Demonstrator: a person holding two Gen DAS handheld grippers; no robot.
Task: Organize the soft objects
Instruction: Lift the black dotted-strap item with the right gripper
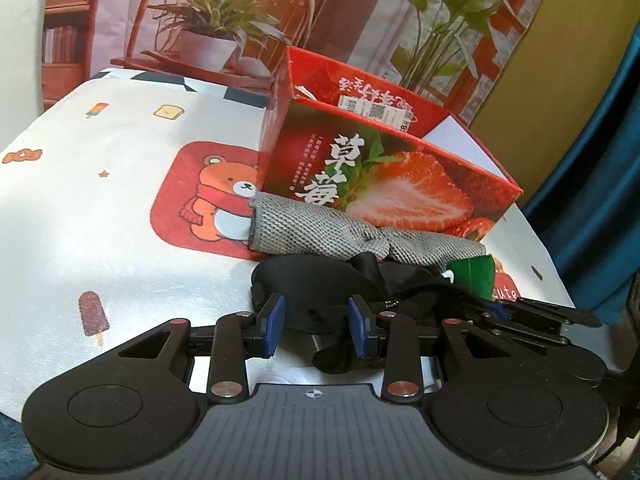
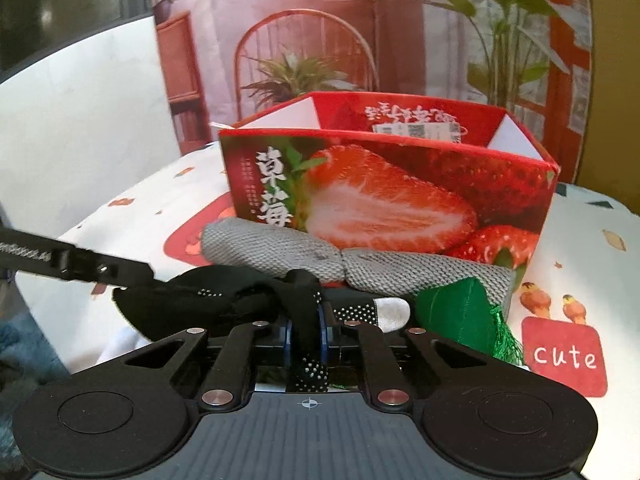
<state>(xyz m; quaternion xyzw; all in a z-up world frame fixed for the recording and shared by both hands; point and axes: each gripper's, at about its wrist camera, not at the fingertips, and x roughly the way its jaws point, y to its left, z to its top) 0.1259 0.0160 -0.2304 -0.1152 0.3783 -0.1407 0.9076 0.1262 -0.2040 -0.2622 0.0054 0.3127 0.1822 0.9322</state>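
Two grippers work the black dotted sock (image 2: 224,304) lying before the open red strawberry-printed cardboard box (image 2: 384,196): the right gripper (image 2: 306,334) is clamped on it. The left gripper (image 1: 316,326) stands part-open around its other end, whether gripping I cannot tell. Next likely lift and drop inside.

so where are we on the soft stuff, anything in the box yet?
Done: nothing visibly boxed; the strawberry box interior is mostly hidden. In hand: the right claw is shut on the black sock; the left claw sits around its other end, pads not clearly pressing. Left: the grey knit sock and green pouch lie on the table before the box.
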